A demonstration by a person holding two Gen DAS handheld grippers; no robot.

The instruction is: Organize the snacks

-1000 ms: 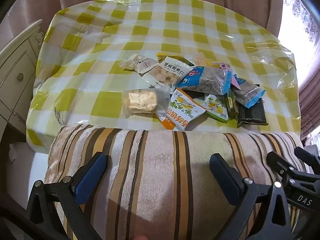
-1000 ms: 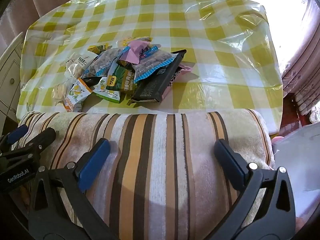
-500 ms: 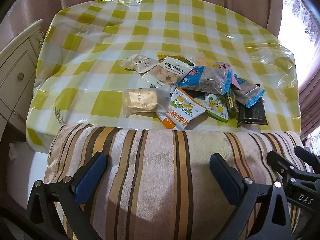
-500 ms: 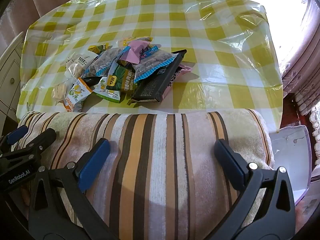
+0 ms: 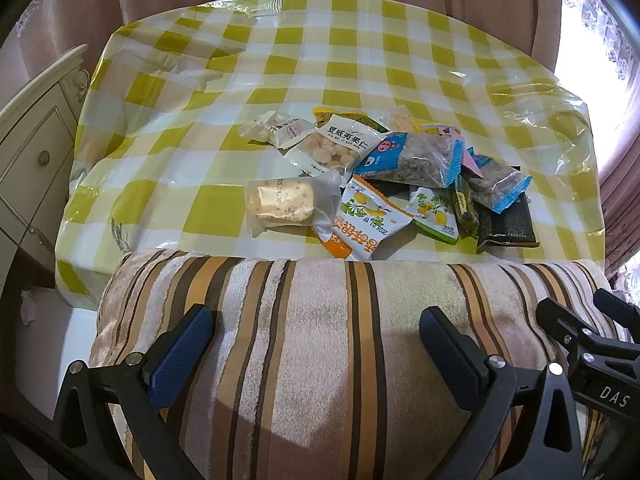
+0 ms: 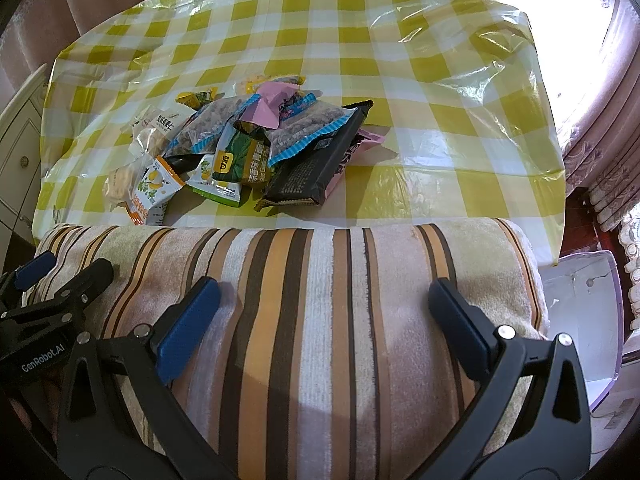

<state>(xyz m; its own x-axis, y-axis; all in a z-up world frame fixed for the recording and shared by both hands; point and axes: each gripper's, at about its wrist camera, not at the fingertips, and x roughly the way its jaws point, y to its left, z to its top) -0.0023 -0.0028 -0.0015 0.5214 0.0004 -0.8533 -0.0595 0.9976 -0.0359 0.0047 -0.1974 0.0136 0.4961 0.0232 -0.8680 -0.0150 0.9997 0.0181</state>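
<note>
Starting from the left, the left hand-held gripper (image 5: 316,354), spread wide and empty over the striped cushion (image 5: 320,320), should reach the cracker packet (image 5: 280,204) edging the snack pile (image 6: 248,148) on the desk (image 6: 400,80); the right hand-held gripper (image 6: 324,326), equally spread, takes the black packet (image 6: 316,164).

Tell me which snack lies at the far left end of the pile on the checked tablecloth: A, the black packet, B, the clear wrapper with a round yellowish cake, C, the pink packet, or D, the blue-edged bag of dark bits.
B: in the left wrist view the clear-wrapped cake lies leftmost in the snack pile, while the black packet sits at the right end.
</note>
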